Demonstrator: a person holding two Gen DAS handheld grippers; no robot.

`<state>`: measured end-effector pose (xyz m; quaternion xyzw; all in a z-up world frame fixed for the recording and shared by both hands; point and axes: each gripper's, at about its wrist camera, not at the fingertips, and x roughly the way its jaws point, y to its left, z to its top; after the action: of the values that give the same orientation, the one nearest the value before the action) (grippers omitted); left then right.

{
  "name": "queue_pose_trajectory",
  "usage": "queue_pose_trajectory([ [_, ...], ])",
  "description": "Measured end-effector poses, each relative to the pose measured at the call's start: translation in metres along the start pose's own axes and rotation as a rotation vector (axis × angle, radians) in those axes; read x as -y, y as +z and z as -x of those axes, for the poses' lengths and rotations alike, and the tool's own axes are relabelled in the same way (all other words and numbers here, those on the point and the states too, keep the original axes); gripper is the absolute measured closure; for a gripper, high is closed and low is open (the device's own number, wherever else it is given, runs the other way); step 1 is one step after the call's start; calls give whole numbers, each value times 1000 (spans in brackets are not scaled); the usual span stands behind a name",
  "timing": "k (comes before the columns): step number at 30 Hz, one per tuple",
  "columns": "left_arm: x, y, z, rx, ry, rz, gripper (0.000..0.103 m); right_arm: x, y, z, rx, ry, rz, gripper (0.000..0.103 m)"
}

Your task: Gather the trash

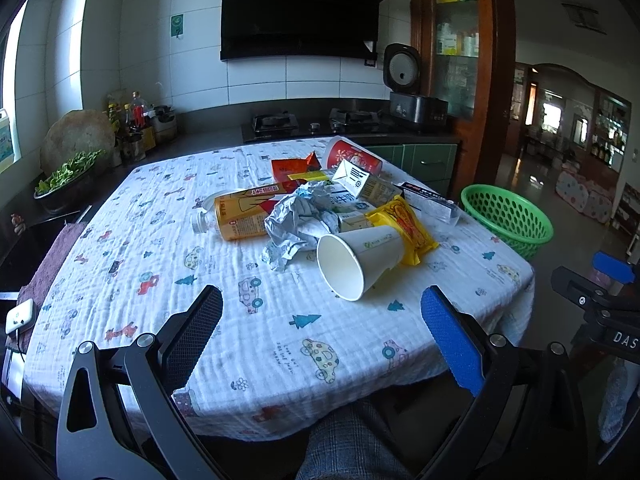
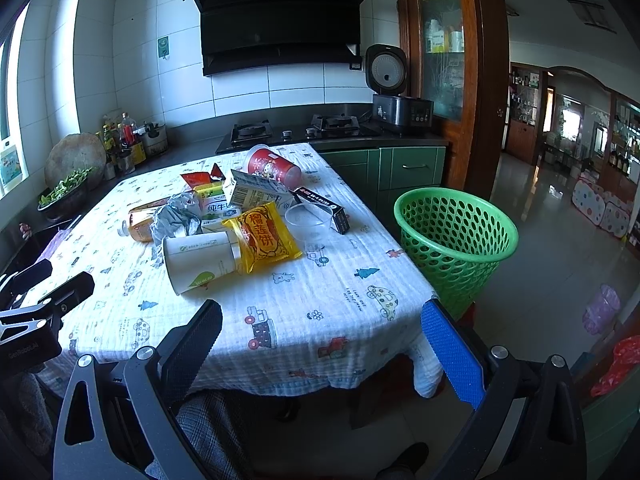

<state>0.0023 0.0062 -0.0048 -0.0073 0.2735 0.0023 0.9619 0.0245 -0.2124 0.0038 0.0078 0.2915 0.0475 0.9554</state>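
Observation:
A heap of trash lies mid-table: a white paper cup [image 1: 360, 258] [image 2: 200, 258] on its side, a yellow snack packet [image 1: 404, 228] [image 2: 264, 236], crumpled foil [image 1: 296, 220] [image 2: 174, 216], an orange bottle [image 1: 236, 214], milk cartons [image 2: 252, 194], a red cup [image 1: 354, 156] [image 2: 272, 166], a clear plastic cup [image 2: 310, 218] and a black box [image 2: 326, 206]. A green mesh basket [image 1: 506, 216] [image 2: 454, 236] stands off the table's right side. My left gripper [image 1: 322, 330] is open and empty over the table's near edge. My right gripper [image 2: 322, 344] is open and empty near the front right corner.
The table has a white patterned cloth [image 1: 160, 240] [image 2: 320, 312]. Behind it runs a dark counter with a gas hob [image 2: 296, 130], a rice cooker [image 2: 400, 108], bottles and a bowl of greens [image 1: 64, 180]. A white device [image 1: 20, 316] lies at the left. Tiled floor opens to the right.

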Motion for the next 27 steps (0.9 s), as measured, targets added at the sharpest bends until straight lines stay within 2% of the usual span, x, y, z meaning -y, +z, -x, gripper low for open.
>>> queue_pose_trajectory([
  [27, 1, 0, 2, 0, -3, -2, 5, 0, -2, -2, -7, 3, 1, 6],
])
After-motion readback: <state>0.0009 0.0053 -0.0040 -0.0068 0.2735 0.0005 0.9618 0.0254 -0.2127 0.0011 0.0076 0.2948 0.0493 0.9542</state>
